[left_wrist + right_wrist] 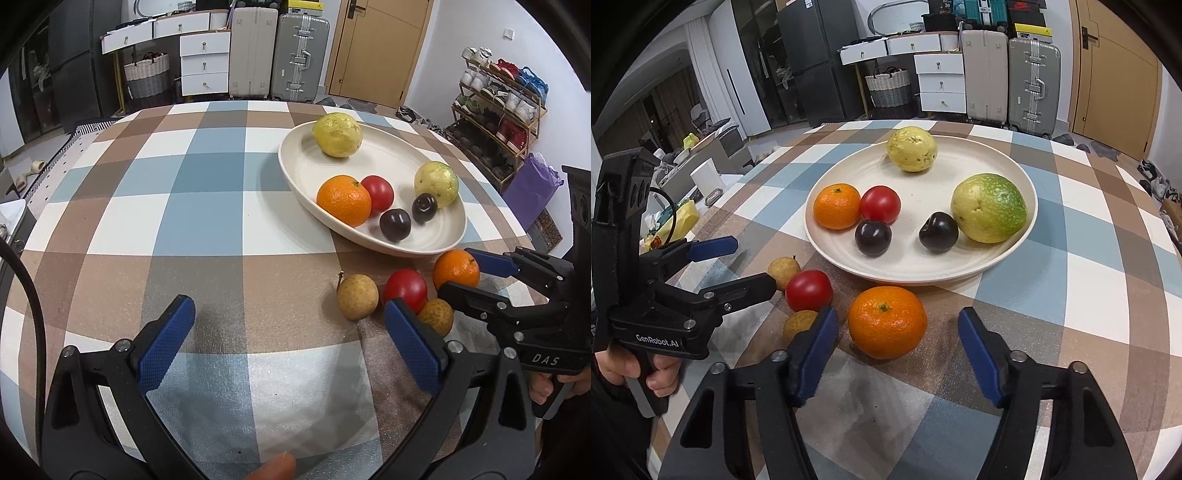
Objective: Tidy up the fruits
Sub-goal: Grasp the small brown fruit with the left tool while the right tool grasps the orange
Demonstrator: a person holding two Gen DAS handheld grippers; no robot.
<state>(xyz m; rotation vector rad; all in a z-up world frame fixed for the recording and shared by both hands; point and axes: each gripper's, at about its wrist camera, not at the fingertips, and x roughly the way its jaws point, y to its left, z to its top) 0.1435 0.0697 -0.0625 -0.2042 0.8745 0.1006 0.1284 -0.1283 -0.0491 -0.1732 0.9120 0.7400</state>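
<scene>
Spread wide and holding nothing: both blue-padded jaw pairs, left gripper (288,343) and right gripper (897,354). Just ahead of the right pair, a loose round orange (887,322) on the brown, blue and white checked tablecloth (1089,295). Beside it, a red tomato (809,290) touching two small tan-skinned fruits (783,272). Beyond, a shallow cream plate (979,269) holding an orange, a tomato, two dark plums and two yellow-green guavas. Bare cloth left of the plate; suitcases (279,55) and a wooden door (380,48) past the far edge.
</scene>
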